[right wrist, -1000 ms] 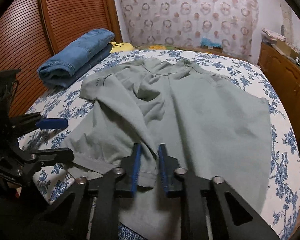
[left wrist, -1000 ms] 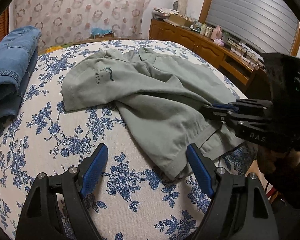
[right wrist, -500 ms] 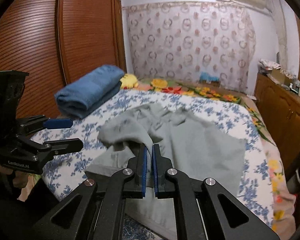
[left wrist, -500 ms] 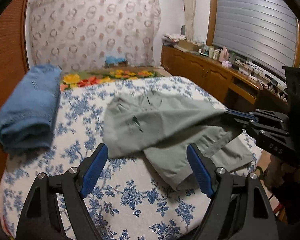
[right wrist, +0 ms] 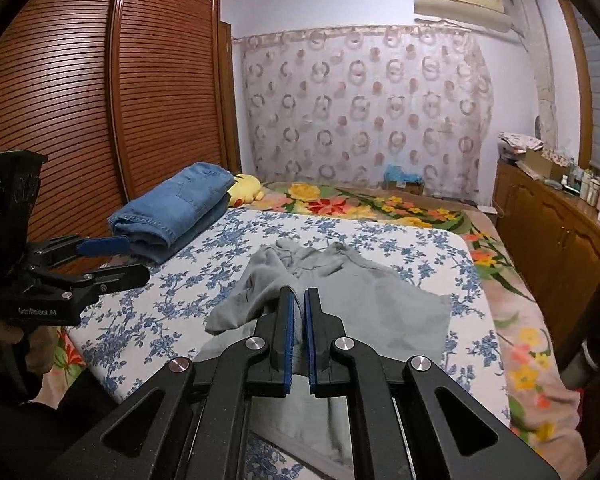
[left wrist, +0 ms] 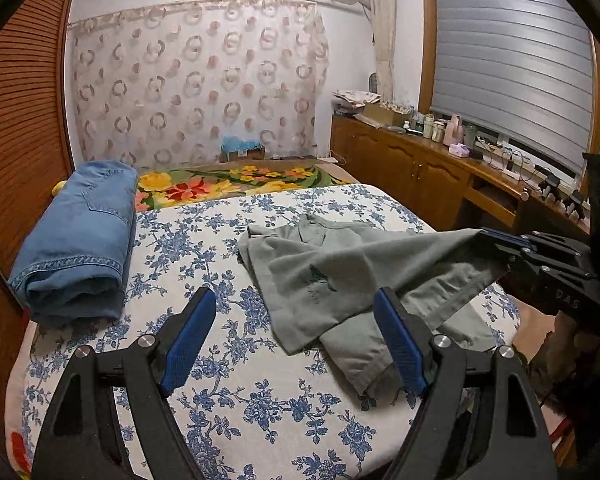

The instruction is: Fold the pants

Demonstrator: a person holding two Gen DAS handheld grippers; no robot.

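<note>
A: Right gripper [right wrist: 297,320]?
B: Clamped on a hem of the grey-green pants [left wrist: 340,276], lifting it off the floral bed [left wrist: 236,400].
A: Left gripper [left wrist: 296,340]?
B: Jaws wide, empty, above the bed. Folded jeans [left wrist: 80,236] lie well apart.

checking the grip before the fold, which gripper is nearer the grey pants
Right. The right gripper is shut on an edge of the grey pants, lifting it off the bed. The left gripper is open, hovering just short of their near edge, not touching.
</note>
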